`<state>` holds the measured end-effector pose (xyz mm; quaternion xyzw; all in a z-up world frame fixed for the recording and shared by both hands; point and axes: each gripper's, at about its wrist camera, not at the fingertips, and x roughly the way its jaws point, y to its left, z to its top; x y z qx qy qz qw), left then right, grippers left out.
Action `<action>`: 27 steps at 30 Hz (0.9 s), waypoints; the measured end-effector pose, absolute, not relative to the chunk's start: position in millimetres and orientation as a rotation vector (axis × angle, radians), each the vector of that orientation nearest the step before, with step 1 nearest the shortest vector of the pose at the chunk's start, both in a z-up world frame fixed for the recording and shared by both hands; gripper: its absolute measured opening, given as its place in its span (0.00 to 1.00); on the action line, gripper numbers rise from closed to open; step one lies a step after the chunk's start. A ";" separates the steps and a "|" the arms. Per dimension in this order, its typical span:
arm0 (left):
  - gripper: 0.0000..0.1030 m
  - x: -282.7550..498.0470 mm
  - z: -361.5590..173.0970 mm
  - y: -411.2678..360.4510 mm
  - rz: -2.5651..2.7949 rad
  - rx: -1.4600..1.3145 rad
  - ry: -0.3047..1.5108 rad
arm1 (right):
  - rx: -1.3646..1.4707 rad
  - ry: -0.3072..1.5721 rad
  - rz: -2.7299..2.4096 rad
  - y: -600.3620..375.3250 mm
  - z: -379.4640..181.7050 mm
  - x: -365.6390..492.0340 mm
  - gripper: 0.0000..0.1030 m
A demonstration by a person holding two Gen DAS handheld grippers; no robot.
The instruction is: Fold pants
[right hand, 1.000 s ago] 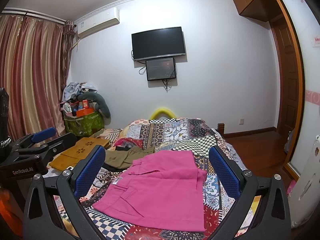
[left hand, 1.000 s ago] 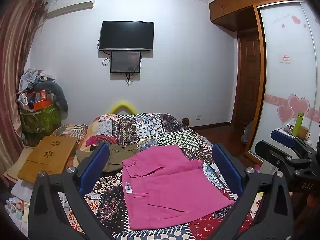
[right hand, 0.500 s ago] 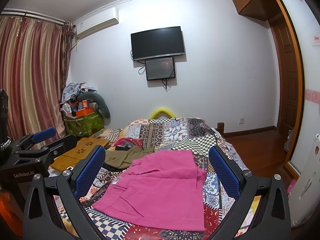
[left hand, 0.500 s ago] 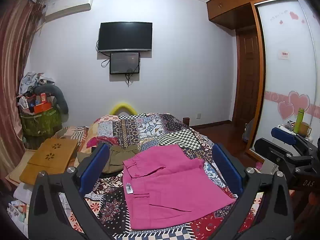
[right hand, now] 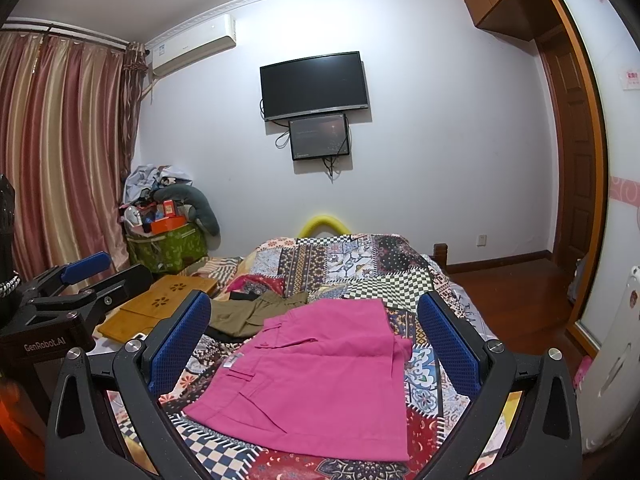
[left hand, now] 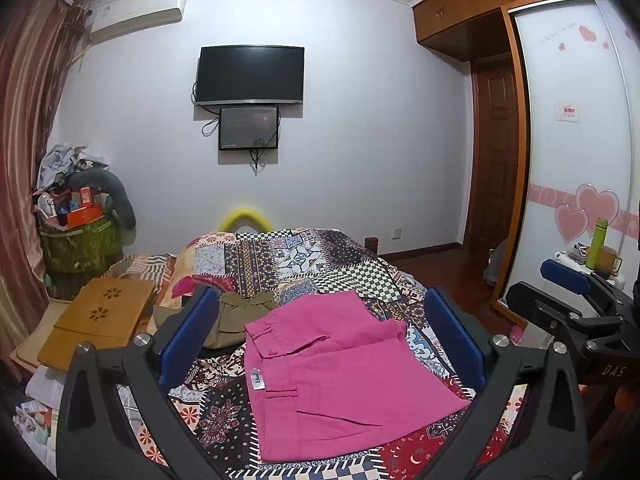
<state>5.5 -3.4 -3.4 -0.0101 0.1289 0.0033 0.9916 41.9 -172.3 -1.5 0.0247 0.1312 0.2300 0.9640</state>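
The folded pants (left hand: 340,376) lay flat on the bed (left hand: 304,252), a second garment (left hand: 240,320) just behind to their left, a wooden tray (left hand: 100,320) further left, both grippers apart above.

Over the last second we see very little change. In our left wrist view the television (left hand: 251,75) and the pink pants (left hand: 340,376) have drifted slightly left and down, so the left gripper (left hand: 320,336) has turned a touch right and upward. Our right wrist view has barely shifted.
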 end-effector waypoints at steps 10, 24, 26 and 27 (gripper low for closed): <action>1.00 4.7 -4.7 -3.9 0.004 -0.017 0.256 | 0.051 0.265 0.462 -173.8 -2.3 42.5 1.00; 1.00 18.9 -6.3 -0.3 -0.022 -0.037 0.287 | 0.027 0.267 0.456 -169.7 -4.1 47.9 1.00; 1.00 25.0 -8.8 1.0 -0.019 -0.029 0.296 | 0.009 0.268 0.453 -167.5 -5.0 49.5 1.00; 1.00 28.4 -10.1 1.7 -0.012 -0.022 0.298 | 0.000 0.268 0.450 -166.9 -5.8 51.5 1.00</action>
